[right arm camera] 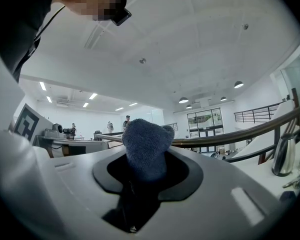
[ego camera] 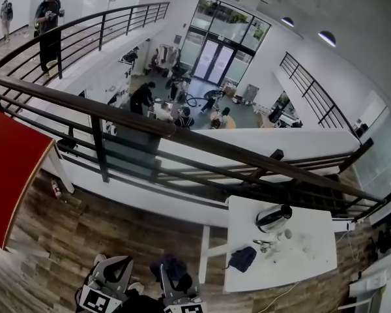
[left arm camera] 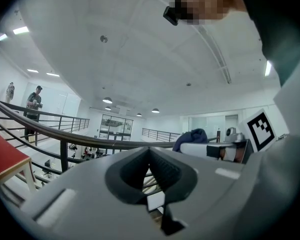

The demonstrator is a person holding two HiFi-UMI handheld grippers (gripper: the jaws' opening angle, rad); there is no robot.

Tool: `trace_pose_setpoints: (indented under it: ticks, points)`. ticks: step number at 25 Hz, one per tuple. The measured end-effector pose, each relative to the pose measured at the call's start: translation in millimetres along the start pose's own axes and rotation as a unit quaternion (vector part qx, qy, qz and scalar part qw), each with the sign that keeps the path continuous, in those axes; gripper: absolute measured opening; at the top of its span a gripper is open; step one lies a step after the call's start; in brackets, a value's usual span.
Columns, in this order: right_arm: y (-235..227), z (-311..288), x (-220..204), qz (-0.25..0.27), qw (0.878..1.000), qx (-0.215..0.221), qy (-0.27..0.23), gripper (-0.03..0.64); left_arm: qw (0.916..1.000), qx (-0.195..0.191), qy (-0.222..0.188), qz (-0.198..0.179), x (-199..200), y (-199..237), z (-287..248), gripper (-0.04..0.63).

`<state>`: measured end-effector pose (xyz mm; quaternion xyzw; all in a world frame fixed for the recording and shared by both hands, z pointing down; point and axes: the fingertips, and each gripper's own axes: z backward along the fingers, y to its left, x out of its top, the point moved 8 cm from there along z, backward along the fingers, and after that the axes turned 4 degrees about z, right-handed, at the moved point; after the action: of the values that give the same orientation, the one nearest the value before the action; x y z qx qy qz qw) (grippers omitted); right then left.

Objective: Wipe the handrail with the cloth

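**A:** Ok, so where are we at? Our right gripper is clamped on the blue cloth, with a fat tuft poking out past the jaws. Our left gripper has its jaws pressed together and nothing in them. Both sit low by our body, well apart from the handrail, so as far as we can judge the wiping hasn't begun.

**B:** Yeah. We'd say bring the right one up and lay the tuft on top of the rail, so it's the cloth touching and not the hard jaw tips. Then we drag along the length with steady downward pressure. The rail bends round at the far left, so we'd need to follow it with the wrist.

**A:** Anything in our way?

**B:** The white worktop stands just beside the rail on our right, with a kettle and some small bits on it, plus a dark pouch at its edge. It'd be easy to bump with an elbow, we reckon. There's a red panel on the left. A person is far off on the walkway, no bother to us.
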<state>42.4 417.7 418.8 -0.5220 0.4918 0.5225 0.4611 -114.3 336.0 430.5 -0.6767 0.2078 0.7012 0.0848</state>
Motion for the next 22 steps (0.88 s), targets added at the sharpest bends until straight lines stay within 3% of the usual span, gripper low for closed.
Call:
trace_pose_setpoints:
  ticks: [7, 14, 22]
  points:
    - [-2.8, 1.4, -3.4, -0.004, 1.0, -0.001, -0.002, 0.126, 0.9999, 0.012, 0.004, 0.003, 0.7, 2.5, -5.8, 0.0]
    - [-0.3, -16.2, -4.1, 0.001, 1.0, -0.005, 0.001, 0.126, 0.9996, 0.015, -0.024, 0.002, 13.1, 31.9, -26.5, 0.0]
    - [-7.8, -54.5, -1.6, 0.005, 1.0, -0.026, 0.013, 0.126, 0.9998, 0.016, -0.012, 0.001, 12.9, 73.5, -48.9, 0.0]
